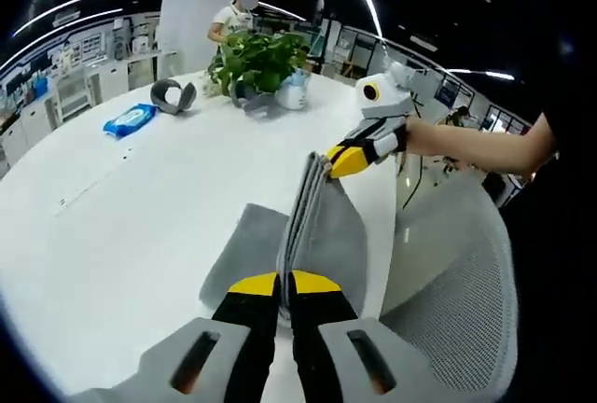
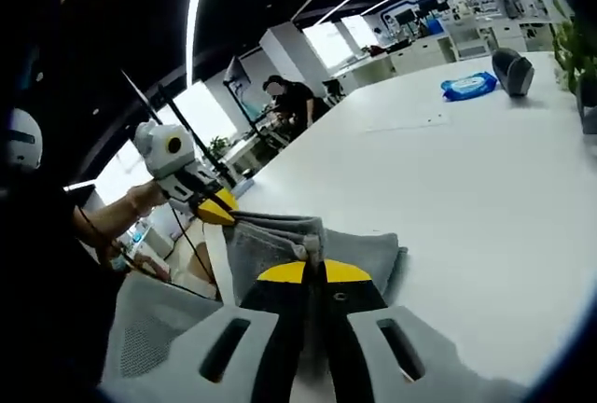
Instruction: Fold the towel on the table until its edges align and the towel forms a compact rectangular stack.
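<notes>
A white table (image 1: 112, 235) lay beneath both claws. A grey towel (image 1: 322, 226), partly folded, was stretched between them, lifted off it. The left gripper (image 1: 284, 284) and right gripper (image 2: 314, 270) each pinched an edge.

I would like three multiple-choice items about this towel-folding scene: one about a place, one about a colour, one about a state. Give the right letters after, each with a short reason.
1. Where does the blue packet lie?
A. on the white table
B. on the mesh chair
C. on the towel

2. What colour is the towel?
A. red
B. grey
C. green

3. How does the left gripper stand?
A. wide open above the table
B. shut on a plant leaf
C. shut on the towel's edge

Answers:
1. A, the packet rests on the tabletop, far from the towel.
2. B, the cloth is plain grey in both views.
3. C, its yellow tips pinch the cloth; the right gripper grips another edge.
</notes>
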`<state>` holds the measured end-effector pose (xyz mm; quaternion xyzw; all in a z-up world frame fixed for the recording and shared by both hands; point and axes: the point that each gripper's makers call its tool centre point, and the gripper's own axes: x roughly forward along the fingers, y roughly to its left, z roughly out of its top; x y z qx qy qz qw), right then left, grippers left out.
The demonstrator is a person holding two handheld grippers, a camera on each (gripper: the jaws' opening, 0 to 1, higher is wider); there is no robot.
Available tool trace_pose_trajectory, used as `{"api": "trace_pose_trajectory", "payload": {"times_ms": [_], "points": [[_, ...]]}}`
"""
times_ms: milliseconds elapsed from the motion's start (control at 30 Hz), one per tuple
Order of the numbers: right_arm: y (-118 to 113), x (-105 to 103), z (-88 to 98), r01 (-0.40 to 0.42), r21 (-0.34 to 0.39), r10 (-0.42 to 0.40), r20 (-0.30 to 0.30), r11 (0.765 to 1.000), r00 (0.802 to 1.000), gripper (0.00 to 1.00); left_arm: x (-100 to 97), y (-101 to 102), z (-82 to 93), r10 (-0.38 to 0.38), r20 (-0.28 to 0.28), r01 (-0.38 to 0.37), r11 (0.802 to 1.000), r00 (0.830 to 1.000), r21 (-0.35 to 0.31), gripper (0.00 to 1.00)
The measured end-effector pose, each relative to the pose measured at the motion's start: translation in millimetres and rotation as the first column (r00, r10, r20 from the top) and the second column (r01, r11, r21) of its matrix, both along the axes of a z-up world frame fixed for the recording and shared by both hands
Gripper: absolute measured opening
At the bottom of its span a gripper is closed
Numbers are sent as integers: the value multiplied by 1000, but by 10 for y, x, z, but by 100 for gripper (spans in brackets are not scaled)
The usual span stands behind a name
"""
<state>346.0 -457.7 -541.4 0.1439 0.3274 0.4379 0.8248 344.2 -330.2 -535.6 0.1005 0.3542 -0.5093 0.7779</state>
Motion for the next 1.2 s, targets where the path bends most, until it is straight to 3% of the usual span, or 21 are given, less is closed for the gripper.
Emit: {"api": "trace_pose_trajectory", "payload": {"times_ms": [167,367,733,867,933,967,1000,1033,1133,1167,1200], "points": [[-25,93,-212,-30,-85,28,-20,996,999,2,179,35,-170,48,-20,-48,999,999,1,3],[-12,236,-325,-27,-107,24,-28,994,999,2,293,65,-337,73,-12,-73,997,997,29,2],[78,466,-647,6,-197,-14,-41,980,999,2,510,150,-769,140,2,-139,979,990,149,2],[-17,531,-832,59,-305,-54,23,950,998,4,582,136,-836,138,102,-154,973,985,171,3],[-15,502,-886,36,-344,-18,53,938,998,4,618,151,-872,133,177,-168,965,975,199,3],[-47,515,-897,61,-366,-35,77,929,996,6,635,148,-861,129,212,-172,965,969,200,2],[-74,520,-893,72,-381,-38,96,922,995,8,676,168,-801,127,282,-188,961,951,203,4],[-100,532,-861,84,-392,-37,126,916,991,10,703,167,-690,156,331,-219,962,931,164,7],[-248,539,-659,163,-395,-74,232,904,970,10,622,127,-410,220,356,-256,965,908,55,11],[-266,515,-605,174,-381,-82,246,908,966,11,555,84,-362,196,362,-227,973,911,44,11],[-285,457,-535,180,-356,-91,253,917,963,13,417,16,-334,163,342,-186,982,925,35,13]]}}
